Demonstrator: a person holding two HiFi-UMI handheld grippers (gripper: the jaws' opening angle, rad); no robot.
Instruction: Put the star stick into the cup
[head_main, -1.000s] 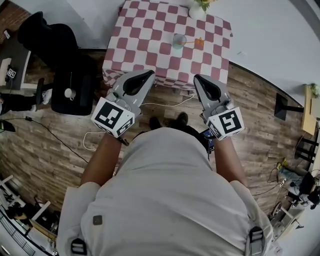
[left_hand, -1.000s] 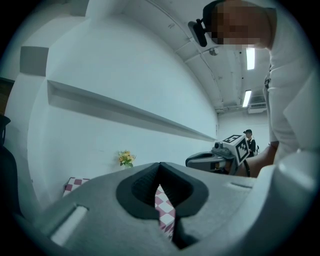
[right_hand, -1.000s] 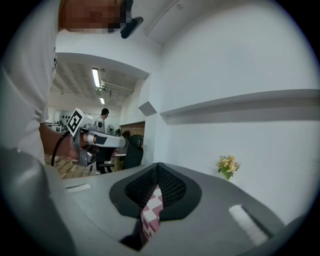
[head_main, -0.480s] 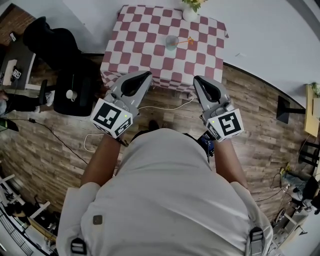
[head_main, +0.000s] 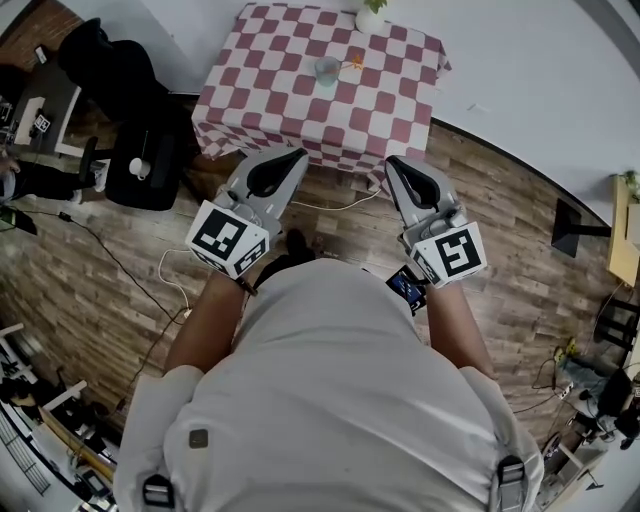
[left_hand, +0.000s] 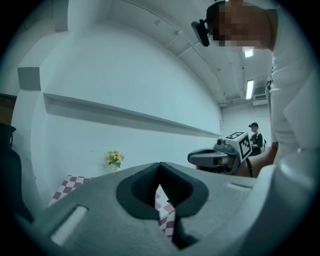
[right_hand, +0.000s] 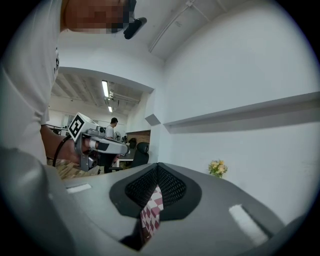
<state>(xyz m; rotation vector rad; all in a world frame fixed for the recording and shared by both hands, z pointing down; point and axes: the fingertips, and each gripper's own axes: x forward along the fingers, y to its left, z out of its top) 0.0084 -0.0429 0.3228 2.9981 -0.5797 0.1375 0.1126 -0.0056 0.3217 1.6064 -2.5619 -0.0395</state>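
Observation:
In the head view a clear cup (head_main: 327, 69) stands on the far part of a red-and-white checked table (head_main: 290, 100). An orange star stick (head_main: 353, 63) lies just right of the cup. Both grippers hang over the wooden floor, short of the table's near edge. My left gripper (head_main: 291, 156) and my right gripper (head_main: 398, 163) point toward the table, jaws closed tip to tip, nothing held. In the left gripper view, the left gripper (left_hand: 160, 165) shows only a sliver of checked cloth through its slit. The right gripper (right_hand: 157, 165) shows the same in its own view.
A vase of flowers (head_main: 370, 15) stands at the table's far edge. A black office chair (head_main: 140, 150) and a desk (head_main: 40, 110) are left of the table. Cables (head_main: 170, 270) trail over the floor. A black stand (head_main: 570, 215) is at the right. A white wall rises behind the table.
In the head view the table, cup and star stick have slid left and slightly up. Both grippers keep nearly the same place and stay shut.

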